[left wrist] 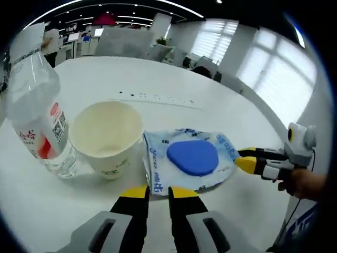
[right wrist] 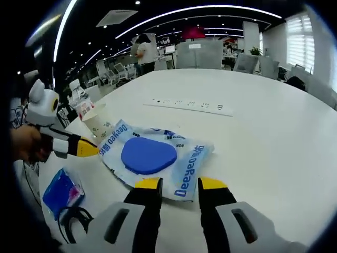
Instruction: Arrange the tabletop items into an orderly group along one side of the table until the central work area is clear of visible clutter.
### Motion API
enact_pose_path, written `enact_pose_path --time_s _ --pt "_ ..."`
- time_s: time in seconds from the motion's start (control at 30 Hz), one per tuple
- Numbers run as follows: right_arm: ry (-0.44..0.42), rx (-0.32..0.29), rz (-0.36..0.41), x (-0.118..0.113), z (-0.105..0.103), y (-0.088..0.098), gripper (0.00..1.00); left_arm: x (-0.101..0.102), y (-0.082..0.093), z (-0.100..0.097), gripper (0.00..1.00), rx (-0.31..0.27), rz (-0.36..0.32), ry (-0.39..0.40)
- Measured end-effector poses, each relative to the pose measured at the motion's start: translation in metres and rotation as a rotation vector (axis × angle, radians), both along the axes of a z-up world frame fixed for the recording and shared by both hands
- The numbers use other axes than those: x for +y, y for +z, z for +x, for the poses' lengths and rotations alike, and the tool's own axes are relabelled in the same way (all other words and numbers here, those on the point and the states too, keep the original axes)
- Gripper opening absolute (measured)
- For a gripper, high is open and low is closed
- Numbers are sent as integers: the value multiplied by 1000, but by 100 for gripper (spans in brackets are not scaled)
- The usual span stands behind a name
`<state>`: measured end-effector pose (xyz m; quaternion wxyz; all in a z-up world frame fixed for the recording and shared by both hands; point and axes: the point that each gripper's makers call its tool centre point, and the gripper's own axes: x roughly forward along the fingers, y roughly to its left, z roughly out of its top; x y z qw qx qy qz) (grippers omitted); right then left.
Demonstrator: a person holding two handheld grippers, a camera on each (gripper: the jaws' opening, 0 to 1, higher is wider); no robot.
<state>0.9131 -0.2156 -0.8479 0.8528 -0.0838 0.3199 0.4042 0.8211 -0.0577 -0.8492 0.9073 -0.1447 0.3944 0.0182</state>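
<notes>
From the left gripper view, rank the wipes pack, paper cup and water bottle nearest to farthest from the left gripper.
1. Blue-and-white plastic wipes pack, right at the left gripper tips.
2. Cream paper cup, ahead and left, beside the pack.
3. Clear plastic water bottle, far left, past the cup.

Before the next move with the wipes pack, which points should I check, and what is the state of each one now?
1. Left tool at the wipes pack: ok, its tips sit at the pack's near edge.
2. Right tool at the opposite edge of the pack: ok, tips at the edge.
3. Firm grip on the pack by either tool: cannot tell, the contact is not clear.
4. Paper cup upright: ok, but it touches or nearly touches the pack, so pulling may tip it.
5. Water bottle stable: ok, it stands beside the cup.
6. Table beyond the pack free for sliding: ok.
</notes>
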Motion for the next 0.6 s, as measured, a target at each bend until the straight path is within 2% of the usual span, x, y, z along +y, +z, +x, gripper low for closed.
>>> enact_pose_path --time_s 0.1,0.17,0.3,0.5,0.6 --pt "-2 17 33 0 -7 7 36 1 0 -1 21 -4 6 -11" --pt "1 20 37 -2 -10 5 41 2 1 -2 24 -6 11 -15" --pt "15 14 62 -7 -19 15 50 -8 10 -8 29 -17 28 -27" --pt "73 9 106 -4 -28 31 62 -11 24 -20 42 -54 69 -26" --pt "122 -3 126 0 -36 41 67 -14 33 -27 45 -78 71 -13"
